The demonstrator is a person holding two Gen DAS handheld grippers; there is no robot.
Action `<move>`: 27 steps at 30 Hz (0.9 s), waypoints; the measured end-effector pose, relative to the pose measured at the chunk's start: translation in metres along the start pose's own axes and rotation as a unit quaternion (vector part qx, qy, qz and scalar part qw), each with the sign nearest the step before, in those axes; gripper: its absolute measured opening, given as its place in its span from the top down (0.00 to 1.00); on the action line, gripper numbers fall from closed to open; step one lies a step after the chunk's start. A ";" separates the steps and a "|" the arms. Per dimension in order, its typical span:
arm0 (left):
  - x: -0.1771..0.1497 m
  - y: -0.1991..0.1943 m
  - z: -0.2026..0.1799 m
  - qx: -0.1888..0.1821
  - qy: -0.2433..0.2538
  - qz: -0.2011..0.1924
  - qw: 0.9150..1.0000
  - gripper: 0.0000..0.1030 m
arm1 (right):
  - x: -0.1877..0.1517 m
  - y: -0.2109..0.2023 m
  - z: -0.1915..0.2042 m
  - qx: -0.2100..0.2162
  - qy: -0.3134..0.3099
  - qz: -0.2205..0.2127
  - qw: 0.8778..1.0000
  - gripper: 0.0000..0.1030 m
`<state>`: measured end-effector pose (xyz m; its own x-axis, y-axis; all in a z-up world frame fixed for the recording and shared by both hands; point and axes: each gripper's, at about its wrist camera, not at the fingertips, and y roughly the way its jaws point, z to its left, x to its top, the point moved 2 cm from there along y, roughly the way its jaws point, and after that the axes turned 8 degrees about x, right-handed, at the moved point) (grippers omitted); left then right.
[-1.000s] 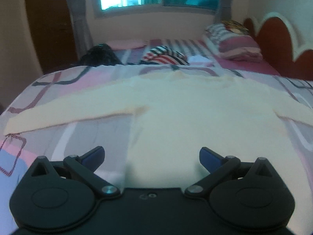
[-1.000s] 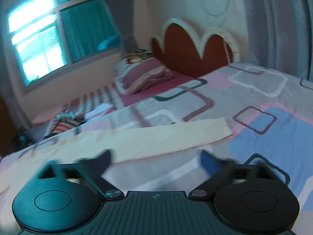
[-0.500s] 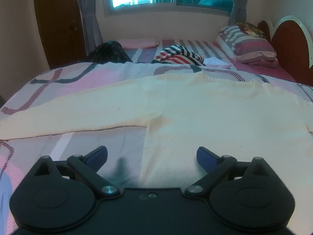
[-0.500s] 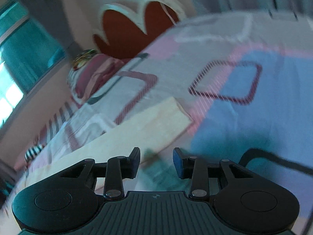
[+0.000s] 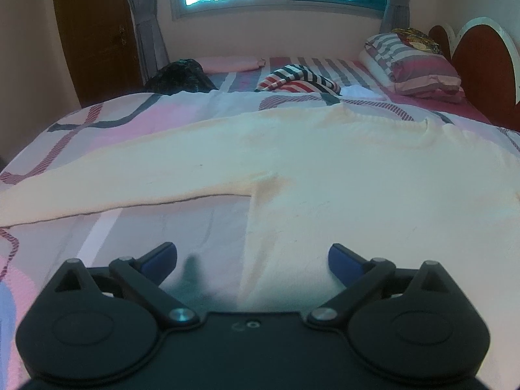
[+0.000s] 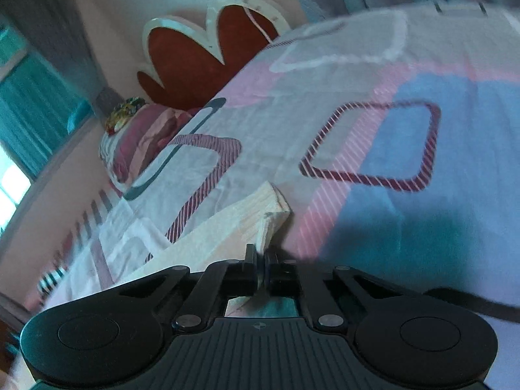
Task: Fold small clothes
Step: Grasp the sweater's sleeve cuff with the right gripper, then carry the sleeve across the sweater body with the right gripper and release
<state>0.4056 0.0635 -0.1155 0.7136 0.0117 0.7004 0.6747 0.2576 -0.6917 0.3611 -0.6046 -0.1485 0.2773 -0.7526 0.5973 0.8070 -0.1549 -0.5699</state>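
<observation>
A cream long-sleeved sweater (image 5: 341, 175) lies spread flat on the patterned bedspread (image 5: 97, 130), its left sleeve (image 5: 113, 182) stretched out to the left. My left gripper (image 5: 253, 258) is open and empty, low over the sweater's left side edge below the armpit. In the right wrist view my right gripper (image 6: 259, 265) is shut on the cuff end of the sweater's right sleeve (image 6: 260, 208), and the cuff's corner is lifted and folded up.
A striped garment (image 5: 299, 79), a dark garment (image 5: 178, 74) and a pink pillow (image 5: 234, 63) lie at the far side of the bed. Striped pillows (image 5: 412, 61) rest against the red headboard (image 5: 477, 65). A window is behind.
My right gripper moved to the sleeve's cuff and closed on it, lifting its corner. My left gripper moved forward and lower toward the sweater's left side, staying open.
</observation>
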 end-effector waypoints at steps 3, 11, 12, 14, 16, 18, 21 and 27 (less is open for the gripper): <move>0.001 -0.002 0.007 -0.007 -0.014 0.000 1.000 0.04 | -0.008 -0.002 0.034 0.014 -0.058 0.003 0.998 0.98; 0.004 -0.012 0.021 -0.009 -0.022 -0.009 1.000 0.03 | -0.062 0.002 0.144 0.088 -0.154 0.029 0.984 0.98; 0.004 -0.013 0.023 -0.007 -0.019 -0.009 1.000 0.03 | -0.071 0.002 0.156 0.097 -0.159 0.035 0.982 0.98; 0.002 -0.015 0.025 0.001 -0.013 -0.011 1.000 0.03 | -0.087 0.002 0.175 0.110 -0.169 0.042 0.979 0.98; -0.002 -0.016 0.030 0.003 -0.016 -0.009 1.000 0.03 | -0.102 0.002 0.192 0.120 -0.181 0.050 0.975 0.98; -0.006 -0.017 0.034 0.004 -0.020 -0.006 1.000 0.03 | -0.118 0.000 0.211 0.133 -0.193 0.058 0.970 0.98; -0.012 -0.019 0.039 0.007 -0.019 0.000 1.000 0.02 | -0.139 0.002 0.234 0.151 -0.208 0.072 0.964 0.97; -0.016 -0.022 0.048 0.014 -0.020 0.001 1.000 0.02 | -0.174 0.002 0.272 0.183 -0.243 0.093 0.948 0.97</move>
<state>0.3700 0.1037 -0.1032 0.7070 0.0505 0.7054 0.6669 0.2841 -0.6889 0.4564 -0.2998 -0.0997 0.5679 -0.3480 0.7459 0.8230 0.2503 -0.5099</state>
